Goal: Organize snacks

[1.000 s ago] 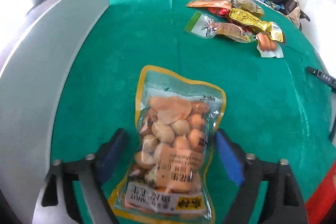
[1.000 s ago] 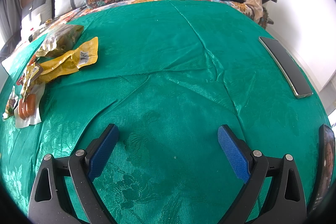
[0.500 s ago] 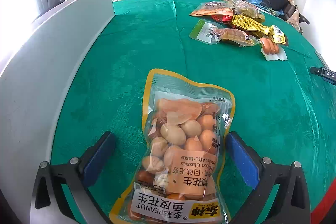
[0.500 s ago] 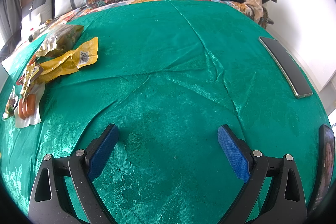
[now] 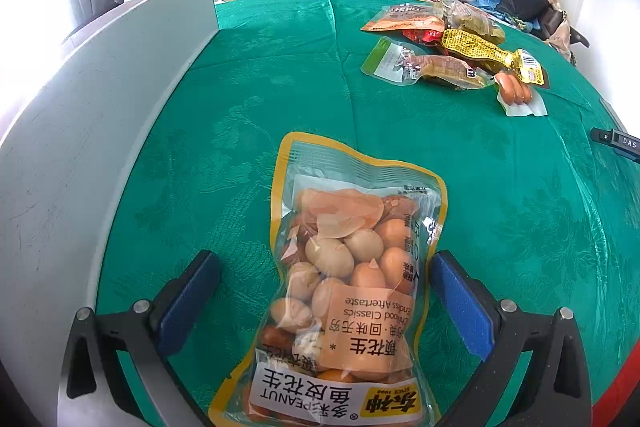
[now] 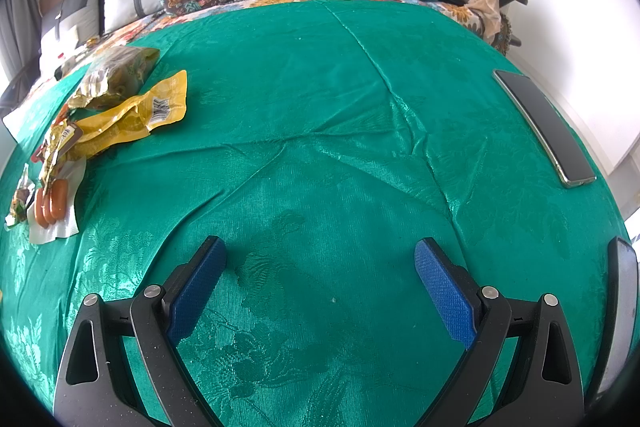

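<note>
A: Status, L unit?

B: Left gripper [image 5: 324, 291] released, jaws at full spread. Peanut bag [image 5: 344, 291] lies flat on the green tablecloth [image 5: 260, 99] between the blue pads [image 5: 460, 307]. Right pad sits just beside the bag edge; can't tell if it touches. Left pad stands apart from the bag.

A: Bag contents?

B: Clear window w/ yellow border. Inside: round coated peanuts, tan to orange-brown, packed tight. Label end toward the camera, sealed end away.

A: Any container nearby?

B: Grey box wall [image 5: 100, 115] along the left side of the cloth. Interior not visible from this view, so contents unknown.

A: Other snacks?

B: Loose pile at far right of left-wrist view, well apart from the peanut bag: orange packet [image 5: 404, 18], green-and-clear packet [image 5: 420, 67] w/ brown contents, yellow packet [image 5: 480, 50], sausage pack [image 5: 516, 95] w/ orange-red sausages in clear wrap.

A: R unit?

B: Right gripper [image 6: 320, 283] also released, jaws wide, nothing between them; only bare cloth below. Same pile shows at left edge of that view: yellow packet [image 6: 132, 115], sausage pack [image 6: 54, 207]. Phone [image 6: 544, 127] lies on the cloth at far right.
</note>
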The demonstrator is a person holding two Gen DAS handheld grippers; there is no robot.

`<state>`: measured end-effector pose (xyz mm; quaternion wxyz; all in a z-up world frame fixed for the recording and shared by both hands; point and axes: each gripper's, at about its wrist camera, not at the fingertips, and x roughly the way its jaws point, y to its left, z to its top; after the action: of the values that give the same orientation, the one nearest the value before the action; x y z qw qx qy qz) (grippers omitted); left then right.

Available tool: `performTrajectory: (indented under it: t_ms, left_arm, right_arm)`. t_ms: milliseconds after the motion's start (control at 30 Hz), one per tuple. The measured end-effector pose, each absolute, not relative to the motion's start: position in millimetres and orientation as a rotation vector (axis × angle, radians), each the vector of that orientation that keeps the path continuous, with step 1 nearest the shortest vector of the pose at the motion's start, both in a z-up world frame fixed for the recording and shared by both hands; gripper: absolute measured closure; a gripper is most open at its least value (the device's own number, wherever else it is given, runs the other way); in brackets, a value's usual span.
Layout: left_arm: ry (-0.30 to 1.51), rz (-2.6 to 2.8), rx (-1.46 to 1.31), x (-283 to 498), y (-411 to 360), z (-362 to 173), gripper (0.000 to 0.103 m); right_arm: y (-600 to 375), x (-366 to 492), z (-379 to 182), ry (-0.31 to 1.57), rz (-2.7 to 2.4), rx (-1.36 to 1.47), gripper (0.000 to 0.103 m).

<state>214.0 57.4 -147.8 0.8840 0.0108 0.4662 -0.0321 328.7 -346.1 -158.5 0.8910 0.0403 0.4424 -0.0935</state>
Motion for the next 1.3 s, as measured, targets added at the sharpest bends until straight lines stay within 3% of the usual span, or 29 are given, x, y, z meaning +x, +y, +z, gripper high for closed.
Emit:
performTrajectory:
  t_ms: [500, 633, 733, 867, 1100, 1133, 1167, 1233, 1300]
  left_arm:
    - [0.969, -0.068, 0.022, 215, 57, -148, 0.000]
    - [0.968, -0.069, 0.021, 211, 59, -147, 0.000]
    - [0.968, -0.069, 0.021, 211, 59, -147, 0.000]
    - [0.968, -0.069, 0.021, 211, 59, -147, 0.000]
    - [0.966, -0.074, 0.020, 211, 58, -146, 0.000]
    - [0.965, -0.074, 0.020, 211, 58, -146, 0.000]
    - [0.966, -0.074, 0.020, 211, 58, -146, 0.000]
    - [0.965, -0.074, 0.021, 212, 57, -146, 0.000]
    - [0.966, -0.074, 0.021, 212, 57, -146, 0.000]
  right_arm:
    - [-345, 329, -159, 0.917, -0.199, 0.089, 0.005]
    - [-332, 330, -137, 0.909, -0.122, 0.149, 0.010]
    - [-275, 338, -96, 0.834, 0.178, 0.116, 0.008]
    - [-155, 375, -75, 0.940, 0.513, -0.079, 0.010]
    - [-23, 434, -133, 1.162, 0.533, -0.379, 0.011]
    - [-13, 438, -147, 1.213, 0.516, -0.410, 0.019]
    - [-7, 436, -155, 1.242, 0.514, -0.424, 0.043]
    - [-7, 431, -153, 1.250, 0.505, -0.394, 0.062]
    - [-11, 424, -147, 1.271, 0.477, -0.362, 0.069]
